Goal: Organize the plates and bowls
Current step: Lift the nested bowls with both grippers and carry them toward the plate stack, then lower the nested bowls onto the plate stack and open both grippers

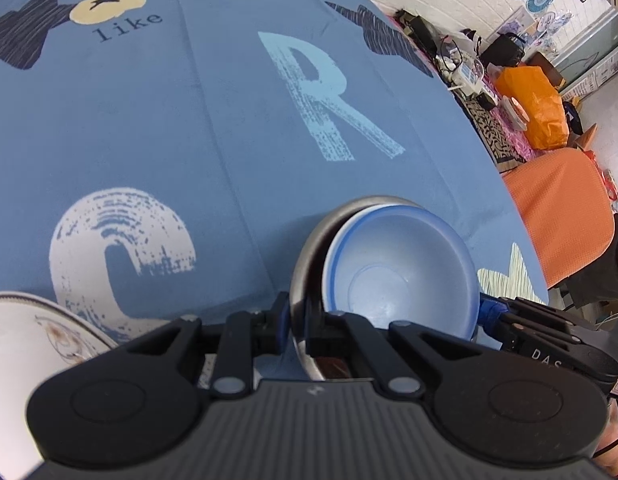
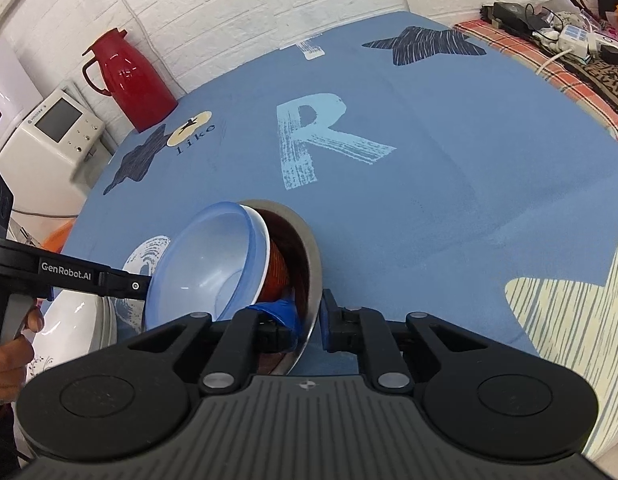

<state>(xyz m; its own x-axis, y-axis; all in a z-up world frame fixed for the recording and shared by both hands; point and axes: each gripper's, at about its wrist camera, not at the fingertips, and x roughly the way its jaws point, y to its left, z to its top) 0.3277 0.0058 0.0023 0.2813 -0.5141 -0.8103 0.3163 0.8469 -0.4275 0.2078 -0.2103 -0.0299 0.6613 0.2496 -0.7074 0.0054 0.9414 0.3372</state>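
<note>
A steel bowl [image 1: 305, 256] stands tilted on the blue tablecloth with a pale blue bowl [image 1: 401, 268] nested in it. My left gripper [image 1: 296, 330] is shut on the steel rim, one finger inside and one outside. From the opposite side my right gripper [image 2: 309, 320] pinches the same steel bowl [image 2: 313, 264]. In the right wrist view the blue bowl [image 2: 205, 264] leans left, and a red-brown ribbed surface shows between it and the steel. A white plate [image 1: 25, 340] lies to the left.
The round table's blue cloth [image 2: 429, 200] has printed letters and stars. A red thermos [image 2: 129, 80] and a white appliance [image 2: 53, 128] stand at the far left edge. An orange-covered seat [image 1: 561, 208] and a cluttered side table [image 2: 557, 36] lie to the right.
</note>
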